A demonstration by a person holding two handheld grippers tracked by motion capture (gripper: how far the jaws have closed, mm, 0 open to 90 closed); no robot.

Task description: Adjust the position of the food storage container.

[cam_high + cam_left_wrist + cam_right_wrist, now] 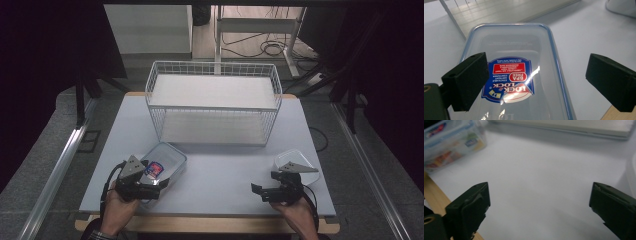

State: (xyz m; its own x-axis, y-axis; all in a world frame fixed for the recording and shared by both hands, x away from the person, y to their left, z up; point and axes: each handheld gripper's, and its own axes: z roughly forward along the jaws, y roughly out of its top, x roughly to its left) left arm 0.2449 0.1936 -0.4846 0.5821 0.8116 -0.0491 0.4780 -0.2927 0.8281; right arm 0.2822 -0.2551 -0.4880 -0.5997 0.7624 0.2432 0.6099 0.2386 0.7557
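Clear-plastic Lock & Lock container [516,75] straddled, untouched, by wide-open left gripper [536,72]; right gripper [539,207] also wide, empty; probably best centred before clamping lid edges.

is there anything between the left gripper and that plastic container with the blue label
Nothing visible. The left gripper is open with its jaws spread right over the plastic container, whose lid and blue label lie unobstructed between them.

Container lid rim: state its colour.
Blue, around the clear container lid; clearest in the left gripper view.
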